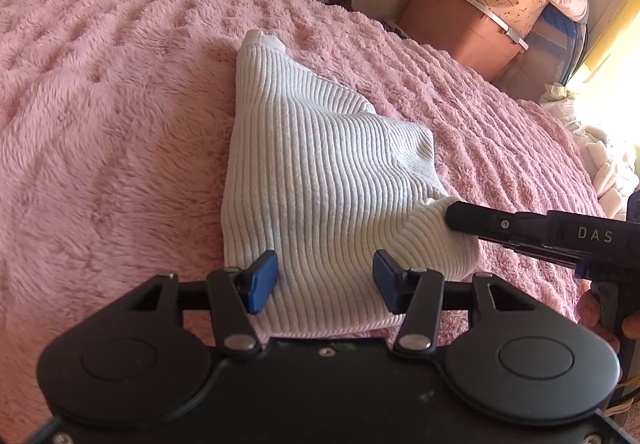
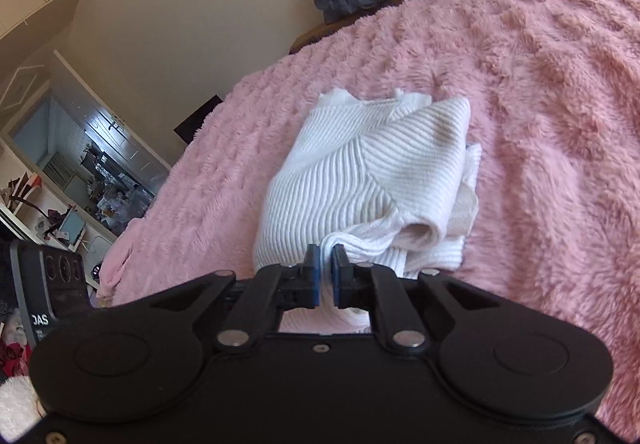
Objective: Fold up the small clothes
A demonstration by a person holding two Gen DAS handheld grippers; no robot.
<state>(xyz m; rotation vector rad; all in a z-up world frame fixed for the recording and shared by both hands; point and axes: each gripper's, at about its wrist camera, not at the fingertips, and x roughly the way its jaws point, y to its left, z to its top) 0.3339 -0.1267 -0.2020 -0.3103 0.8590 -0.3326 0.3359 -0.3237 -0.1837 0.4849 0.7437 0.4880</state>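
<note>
White ribbed knit top (image 1: 320, 171): soft, light, floppy; right hand-held gripper (image 2: 326, 264) pinching its corner, left hand-held gripper (image 1: 325, 280) spread; grab edges.

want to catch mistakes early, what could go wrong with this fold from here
1. The right hand-held gripper pinches only a thin fold at the near edge of the white ribbed sweater; it may slip out when pulled.
2. The left hand-held gripper is open over the sweater, not holding it, so the loose layers could drag across the fluffy pink blanket.
</note>
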